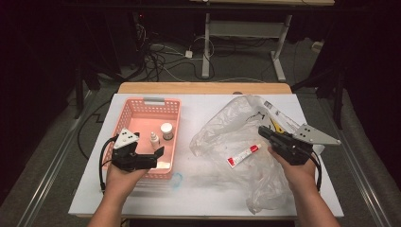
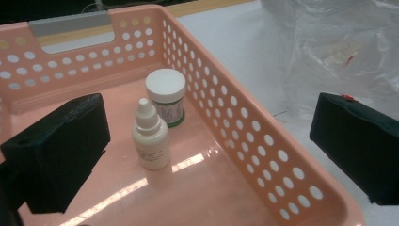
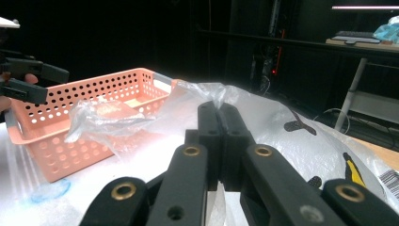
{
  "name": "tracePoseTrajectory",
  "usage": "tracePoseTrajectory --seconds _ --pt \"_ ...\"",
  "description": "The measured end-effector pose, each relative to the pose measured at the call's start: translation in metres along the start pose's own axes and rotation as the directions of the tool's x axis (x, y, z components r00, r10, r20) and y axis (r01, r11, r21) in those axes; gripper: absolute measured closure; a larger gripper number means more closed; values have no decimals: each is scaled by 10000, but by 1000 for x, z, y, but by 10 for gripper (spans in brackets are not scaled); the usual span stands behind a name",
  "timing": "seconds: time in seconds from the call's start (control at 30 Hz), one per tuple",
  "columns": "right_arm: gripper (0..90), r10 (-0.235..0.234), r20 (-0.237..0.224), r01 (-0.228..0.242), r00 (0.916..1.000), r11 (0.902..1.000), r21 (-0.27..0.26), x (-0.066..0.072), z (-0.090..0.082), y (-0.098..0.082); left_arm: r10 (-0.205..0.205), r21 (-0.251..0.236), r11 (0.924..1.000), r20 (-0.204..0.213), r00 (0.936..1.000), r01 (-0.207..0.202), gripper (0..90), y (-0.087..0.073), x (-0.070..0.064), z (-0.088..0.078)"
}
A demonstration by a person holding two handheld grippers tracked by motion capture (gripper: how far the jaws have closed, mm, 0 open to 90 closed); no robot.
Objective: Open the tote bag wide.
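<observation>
The person is working at a white table (image 1: 142, 198), moving small toiletries from a clear plastic bag (image 1: 236, 118) into a pink basket (image 1: 176, 118). The left tool (image 1: 160, 152) is hovering over the near right corner of the basket with its jaws standing wide apart and nothing between them; in the left gripper view one pad is sitting over the basket floor and the other outside the right wall. Inside the basket, a dropper bottle (image 2: 150, 139) and a white-capped jar (image 2: 165, 96) are standing upright just beside each other, near the right wall.

The right tool (image 1: 261, 130) is resting at the far right part of the bag with its jaws pressed together; in the right gripper view the film is bunching up around the tips, and it looks as if a fold is being pinched, though I cannot tell for certain.

A red-and-white tube (image 1: 243, 155) is lying flat inside the bag, between the basket and the right hand (image 1: 298, 172). It is probably light and a little soft, so a gentle squeeze across the middle of its body should be enough; the cap end is narrower and likelier to slip. The bag itself is thin, limp and slippery, and it will be sagging over the tube unless the mouth is held up.
</observation>
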State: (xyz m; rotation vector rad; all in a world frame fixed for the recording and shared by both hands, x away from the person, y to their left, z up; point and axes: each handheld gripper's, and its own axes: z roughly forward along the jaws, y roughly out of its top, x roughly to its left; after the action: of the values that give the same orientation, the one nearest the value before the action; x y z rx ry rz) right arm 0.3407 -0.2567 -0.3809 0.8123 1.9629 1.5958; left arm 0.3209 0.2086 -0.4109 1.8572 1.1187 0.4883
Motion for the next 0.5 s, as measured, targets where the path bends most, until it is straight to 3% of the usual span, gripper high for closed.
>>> tracePoseTrajectory --seconds 0.23,0.5 --pt "900 60 -20 -60 10000 10000 52 0 1 0 -275 -59 9996 -147 9995 274 0 -2 9 -2" --pt "900 70 -12 -70 10000 10000 33 -1 0 -1 -344 -85 9994 -27 9994 343 0 5 10 0"
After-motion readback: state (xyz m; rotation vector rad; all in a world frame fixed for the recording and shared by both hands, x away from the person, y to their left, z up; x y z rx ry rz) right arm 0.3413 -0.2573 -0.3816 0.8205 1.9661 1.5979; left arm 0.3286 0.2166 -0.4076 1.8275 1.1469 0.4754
